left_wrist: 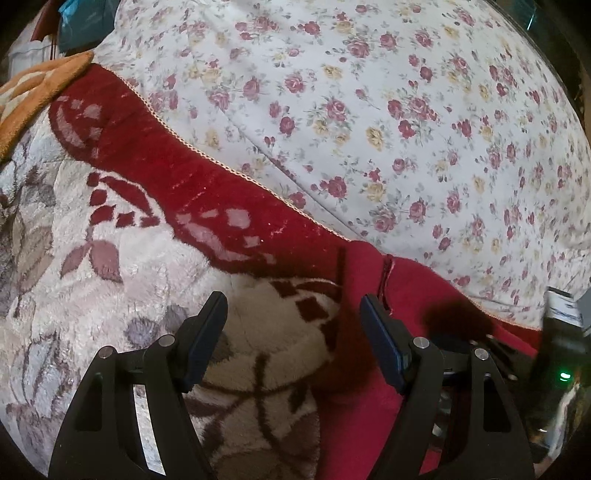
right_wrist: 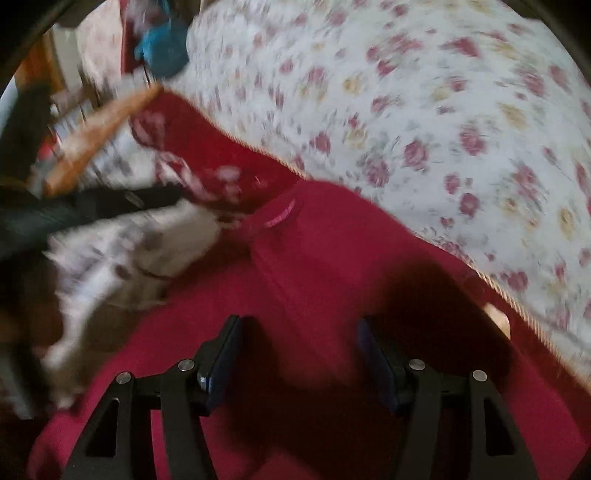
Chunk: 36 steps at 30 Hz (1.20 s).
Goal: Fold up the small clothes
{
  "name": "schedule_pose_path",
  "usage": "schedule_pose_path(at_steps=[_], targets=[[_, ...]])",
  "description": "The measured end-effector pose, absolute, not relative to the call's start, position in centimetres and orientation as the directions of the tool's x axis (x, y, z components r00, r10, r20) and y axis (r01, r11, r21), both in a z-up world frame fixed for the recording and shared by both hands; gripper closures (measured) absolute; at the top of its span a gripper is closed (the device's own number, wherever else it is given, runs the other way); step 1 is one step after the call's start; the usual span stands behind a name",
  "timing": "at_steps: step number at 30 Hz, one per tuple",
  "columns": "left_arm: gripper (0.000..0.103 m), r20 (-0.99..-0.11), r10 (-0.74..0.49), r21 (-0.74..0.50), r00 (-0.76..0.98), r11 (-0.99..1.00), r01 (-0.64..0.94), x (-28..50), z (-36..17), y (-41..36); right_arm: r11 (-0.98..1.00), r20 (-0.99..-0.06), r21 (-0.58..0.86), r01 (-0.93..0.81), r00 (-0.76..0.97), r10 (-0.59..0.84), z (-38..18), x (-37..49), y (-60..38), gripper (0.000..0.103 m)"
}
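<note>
Nearest in the left wrist view, the left gripper [left_wrist: 293, 314] has its two black fingers with dark blue pads spread wide apart and holds nothing. It hovers over a plush cream and dark red blanket with a leaf pattern [left_wrist: 155, 236]. A small crimson fabric garment [left_wrist: 373, 373] lies on that blanket, just under the gripper's right finger [left_wrist: 382, 341] and reaching toward the lower right.

In the right wrist view, which is blurred, the right gripper [right_wrist: 299, 339] is also wide open and grips nothing. The crimson garment [right_wrist: 295, 266] spreads directly beneath and in front of it, with a stitched seam running away from the fingers.

Beyond the blanket's corded edge lies a white bedsheet printed with red and yellow roses [left_wrist: 369, 110], filling the far half of both views. At the far left sits an orange checked cloth [left_wrist: 33, 88], and behind it a teal object [left_wrist: 85, 22] too unclear to identify.
</note>
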State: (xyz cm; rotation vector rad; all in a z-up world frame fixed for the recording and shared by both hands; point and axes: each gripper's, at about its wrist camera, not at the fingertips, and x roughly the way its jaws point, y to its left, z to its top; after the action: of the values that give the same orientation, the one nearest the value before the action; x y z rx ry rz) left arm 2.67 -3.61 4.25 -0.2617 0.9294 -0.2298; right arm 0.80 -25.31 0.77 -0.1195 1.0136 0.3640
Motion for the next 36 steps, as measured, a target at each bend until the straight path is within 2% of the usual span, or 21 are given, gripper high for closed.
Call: schedule_pose_path(at_steps=[1,2,4,5,10,13,16,18,19,20,21,23,26,28,31,32,33,36], targets=[[0.029,-0.755,-0.309,-0.322,0.578,0.943,0.084,2.7,4.3,-3.6,0.937,-0.840,0.085,-0.340,0.481,0.250,0.5,1.1,-25.7,0.049],[0.029,-0.753,-0.311,-0.323,0.580,0.942,0.086,2.7,4.4,-3.6,0.942,-0.834,0.112,-0.317,0.485,0.263,0.6,1.5,-26.2,0.068],[0.029,-0.746,-0.313,-0.326,0.588,0.941,0.087,2.6,4.8,-3.5,0.944,-0.817,0.171,-0.282,0.494,0.296,1.4,1.5,-27.3,0.091],[0.029,-0.742,-0.315,-0.330,0.592,0.940,0.087,2.5,5.0,-3.4,0.936,-0.796,0.227,-0.270,0.502,0.338,2.1,1.2,-28.0,0.094],[0.029,-0.709,-0.330,-0.352,0.623,0.932,0.093,1.8,6.1,-3.2,0.894,-0.749,0.309,-0.325,0.496,0.439,4.7,-1.4,-27.5,0.094],[0.029,-0.714,-0.340,-0.343,0.612,0.932,0.117,1.7,6.0,-4.0,0.900,-0.772,0.291,-0.325,0.476,0.422,3.0,-2.2,-25.9,0.093],[0.029,-0.734,-0.353,-0.325,0.579,0.933,0.157,1.5,5.5,-5.3,0.897,-0.800,0.339,-0.284,0.415,0.433,1.7,-2.5,-25.6,0.086],[0.029,-0.740,-0.363,-0.310,0.567,0.931,0.192,1.2,5.5,-6.2,0.878,-0.753,0.412,-0.246,0.451,0.479,3.6,-4.1,-28.1,0.071],[0.029,-0.738,-0.366,-0.305,0.566,0.930,0.204,1.0,5.6,-6.5,0.881,-0.739,0.422,-0.214,0.483,0.470,4.6,-5.2,-29.6,0.051],[0.029,-0.737,-0.370,-0.299,0.565,0.929,0.218,0.8,5.7,-6.9,0.905,-0.729,0.398,-0.151,0.547,0.412,6.1,-7.0,-32.2,0.036],[0.029,-0.737,-0.375,-0.292,0.562,0.927,0.236,0.6,5.7,-7.3,0.920,-0.726,0.375,-0.115,0.580,0.369,6.8,-7.9,-33.6,0.033],[0.029,-0.742,-0.374,-0.272,0.557,0.927,0.260,0.2,5.6,-8.0,0.953,-0.735,0.303,0.029,0.644,0.214,8.3,-10.4,-38.8,0.032],[0.029,-0.763,-0.364,-0.238,0.534,0.927,0.291,0.1,4.7,-9.2,0.919,-0.758,0.315,0.238,0.645,0.093,8.0,-12.1,-45.6,0.031],[0.029,-0.790,-0.346,-0.214,0.506,0.929,0.301,0.2,3.6,-10.0,0.860,-0.799,0.353,0.367,0.597,0.073,6.0,-12.5,-49.5,0.031],[0.029,-0.839,-0.308,-0.187,0.449,0.937,0.294,0.6,1.8,-10.7,0.805,-0.814,0.444,0.393,0.552,0.180,2.6,-11.9,-51.8,0.032],[0.029,-0.843,-0.306,-0.188,0.443,0.938,0.290,0.7,1.5,-10.8,0.792,-0.809,0.477,0.381,0.543,0.226,1.2,-11.3,-51.8,0.045],[0.029,-0.841,-0.309,-0.192,0.445,0.938,0.289,0.7,1.4,-10.8,0.796,-0.813,0.474,0.376,0.533,0.233,0.5,-10.7,-51.7,0.052],[0.029,-0.840,-0.311,-0.192,0.444,0.937,0.293,0.7,1.4,-10.9,0.857,-0.828,0.357,0.371,0.550,0.107,0.1,-8.9,-51.6,0.059]])
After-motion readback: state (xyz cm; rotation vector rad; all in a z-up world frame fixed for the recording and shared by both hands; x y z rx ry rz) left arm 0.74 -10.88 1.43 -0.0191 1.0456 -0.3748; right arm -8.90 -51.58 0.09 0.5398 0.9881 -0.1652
